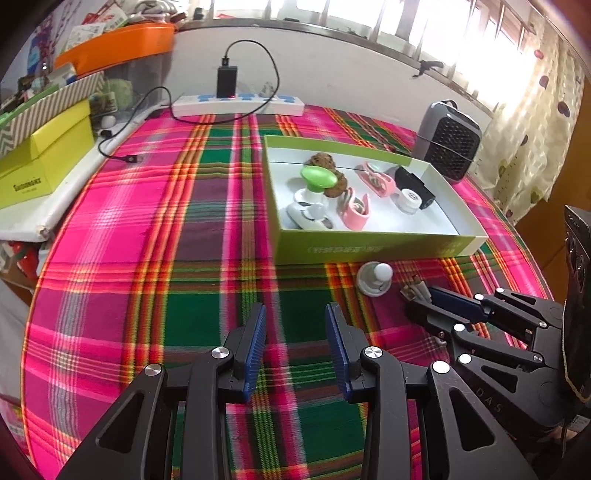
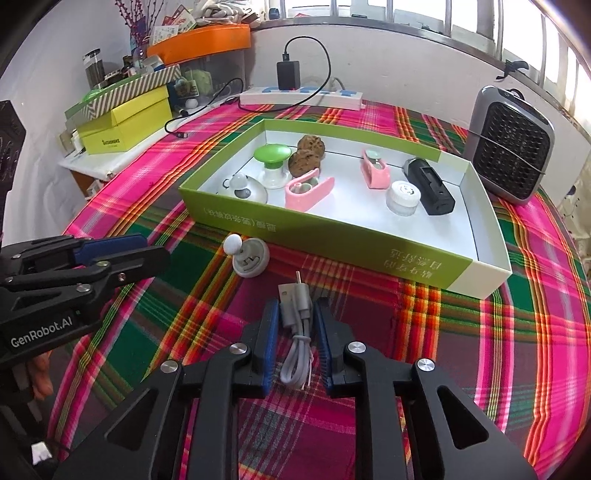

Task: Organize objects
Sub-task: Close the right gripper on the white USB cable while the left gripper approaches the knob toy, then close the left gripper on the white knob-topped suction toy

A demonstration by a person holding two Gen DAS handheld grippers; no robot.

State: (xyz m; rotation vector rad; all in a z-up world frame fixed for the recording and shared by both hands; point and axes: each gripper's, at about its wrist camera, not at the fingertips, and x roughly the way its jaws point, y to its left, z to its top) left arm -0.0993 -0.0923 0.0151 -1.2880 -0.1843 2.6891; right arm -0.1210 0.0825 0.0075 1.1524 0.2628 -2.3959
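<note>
Mostly plaid: a pink-and-green tablecloth (image 2: pixel 480 350) under a barred window (image 2: pixel 424 18), green tray box (image 2: pixel 332 243) on it.

Only the right wrist view shows the right gripper (image 2: pixel 295 314) clamped on a folded grey USB cable (image 2: pixel 297 325); the left view shows the left gripper (image 1: pixel 295 328) spread apart, holding nothing. At twelve o'clock a power strip (image 2: pixel 301 96), at two a heater (image 2: pixel 511 147); a white knob (image 2: pixel 249 256) lies at eleven of the cable.
</note>
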